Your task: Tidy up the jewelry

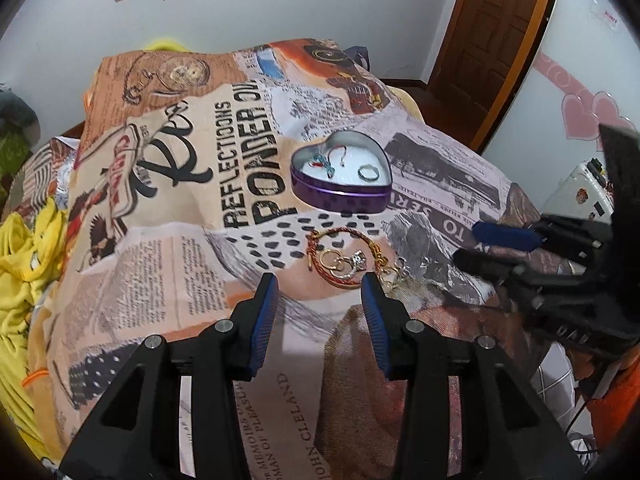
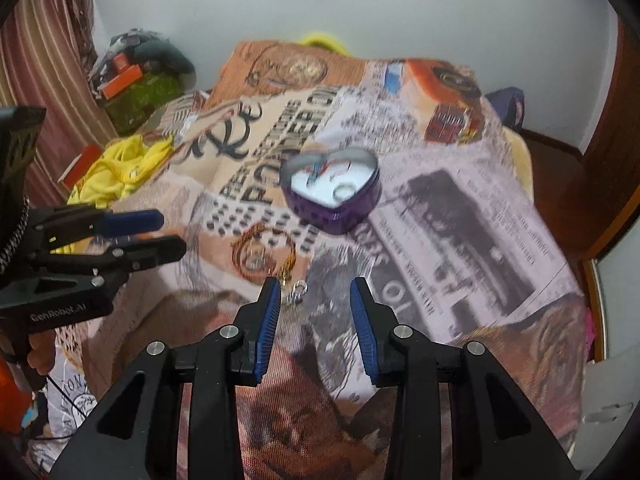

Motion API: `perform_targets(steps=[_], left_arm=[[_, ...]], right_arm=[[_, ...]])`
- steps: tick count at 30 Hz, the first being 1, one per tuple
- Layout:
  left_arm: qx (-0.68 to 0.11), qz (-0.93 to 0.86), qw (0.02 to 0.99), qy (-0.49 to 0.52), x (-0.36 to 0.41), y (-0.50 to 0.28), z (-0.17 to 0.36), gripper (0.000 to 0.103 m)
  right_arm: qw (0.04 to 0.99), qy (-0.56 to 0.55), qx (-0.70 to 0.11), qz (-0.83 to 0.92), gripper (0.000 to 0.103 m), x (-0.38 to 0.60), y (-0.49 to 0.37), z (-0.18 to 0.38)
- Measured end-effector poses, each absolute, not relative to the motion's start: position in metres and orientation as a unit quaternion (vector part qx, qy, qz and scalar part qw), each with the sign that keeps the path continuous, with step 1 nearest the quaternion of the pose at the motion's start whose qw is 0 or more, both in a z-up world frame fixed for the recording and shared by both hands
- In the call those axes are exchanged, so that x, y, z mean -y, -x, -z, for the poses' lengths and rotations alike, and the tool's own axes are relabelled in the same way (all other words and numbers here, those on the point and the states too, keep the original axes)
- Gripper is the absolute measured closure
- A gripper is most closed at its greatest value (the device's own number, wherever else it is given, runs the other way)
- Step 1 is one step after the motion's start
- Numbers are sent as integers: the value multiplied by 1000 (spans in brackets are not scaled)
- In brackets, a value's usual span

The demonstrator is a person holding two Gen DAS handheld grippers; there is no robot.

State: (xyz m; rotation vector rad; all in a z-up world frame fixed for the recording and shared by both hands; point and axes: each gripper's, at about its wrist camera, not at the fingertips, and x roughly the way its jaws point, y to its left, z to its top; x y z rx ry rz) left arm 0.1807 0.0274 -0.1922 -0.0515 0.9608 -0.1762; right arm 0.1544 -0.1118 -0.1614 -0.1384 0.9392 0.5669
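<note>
A purple heart-shaped tin (image 1: 340,196) sits open on the printed blanket (image 1: 168,264); inside lie a silver ring (image 1: 368,172) and thin coloured cords (image 1: 326,160). In front of it lie a red-and-gold braided bracelet (image 1: 320,268), gold rings (image 1: 335,261), a silver charm (image 1: 357,260) and a gold chain (image 1: 390,272). My left gripper (image 1: 320,286) is open and empty just short of the bracelet. My right gripper (image 2: 314,294) is open and empty; small silver rings (image 2: 298,292) lie between its fingertips, the bracelet (image 2: 262,256) ahead left, the tin (image 2: 332,196) beyond.
The blanket covers a bed. Yellow cloth (image 1: 20,256) lies at the left. A wooden door (image 1: 492,40) stands at the far right. Boxes and clutter (image 2: 132,84) sit by a striped curtain (image 2: 44,60). Each gripper shows in the other's view, the right one (image 1: 492,248) and the left one (image 2: 152,232).
</note>
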Motion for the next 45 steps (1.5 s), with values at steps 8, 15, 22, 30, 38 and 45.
perform_targets(steps=[8, 15, 22, 30, 38, 45], left_arm=[[-470, 100, 877, 23, -19, -184, 207, 61], [-482, 110, 869, 30, -16, -189, 220, 61], [-483, 123, 866, 30, -13, -186, 226, 61], [-487, 133, 863, 34, -8, -186, 227, 61], [-496, 141, 856, 41, 4, -188, 234, 64], [-500, 152, 852, 34, 18, -196, 241, 65]], right_arm=[[837, 74, -463, -281, 70, 103, -153, 188], [837, 69, -460, -288, 74, 95, -157, 193], [833, 85, -462, -292, 87, 86, -159, 202], [838, 87, -447, -300, 94, 85, -154, 193], [859, 62, -417, -292, 94, 101, -150, 166], [865, 53, -417, -275, 94, 118, -150, 164]])
